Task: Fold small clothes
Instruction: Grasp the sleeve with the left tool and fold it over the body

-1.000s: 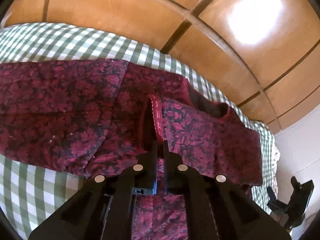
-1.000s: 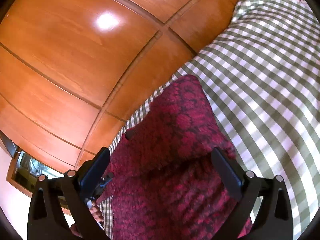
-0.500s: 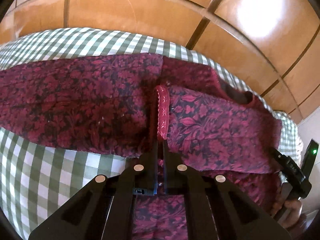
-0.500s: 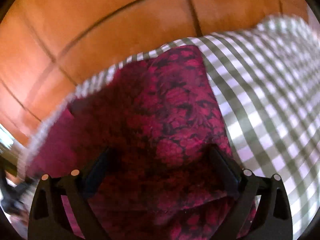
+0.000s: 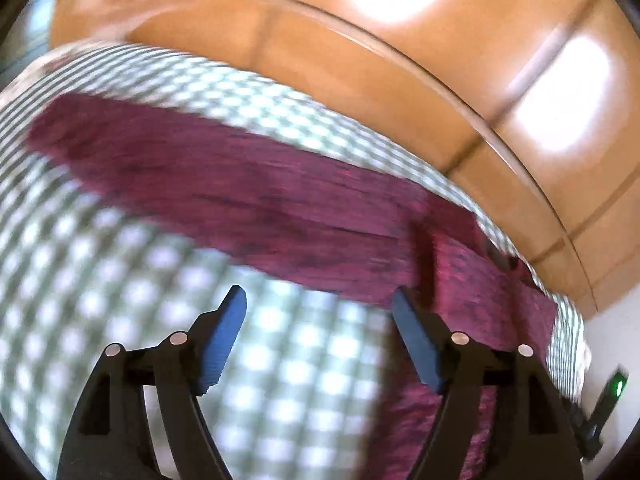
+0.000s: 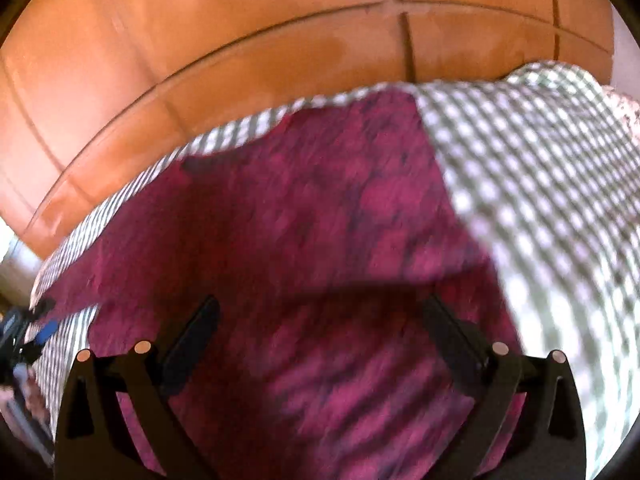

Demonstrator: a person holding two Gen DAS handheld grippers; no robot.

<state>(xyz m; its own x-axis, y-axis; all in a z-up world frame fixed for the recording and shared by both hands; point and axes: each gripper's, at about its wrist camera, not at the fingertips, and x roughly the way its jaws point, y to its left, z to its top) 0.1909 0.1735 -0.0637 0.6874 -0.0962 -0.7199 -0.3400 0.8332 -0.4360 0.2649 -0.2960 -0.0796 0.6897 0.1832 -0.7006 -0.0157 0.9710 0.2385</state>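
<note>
**Ana:** Left wrist view was smeared by motion; what could be made out?

**Ben:** The left gripper (image 5: 318,306) had its jaws opening, already wide, with only the green-and-white checked bedcover (image 5: 120,320) between them; the maroon patterned garment (image 5: 240,196) lay in a long band across that cover, its nearer edge just beside the right-hand finger (image 5: 416,344).

**Ana:** And the other camera?

**Ben:** The right gripper (image 6: 320,312) stood spread wide above the garment (image 6: 320,240), the pads seemingly clear of the cloth, though blur made that uncertain; glossy orange-brown wood panelling (image 6: 240,40) rose behind the bed; the other gripper showed at the left edge.
</note>
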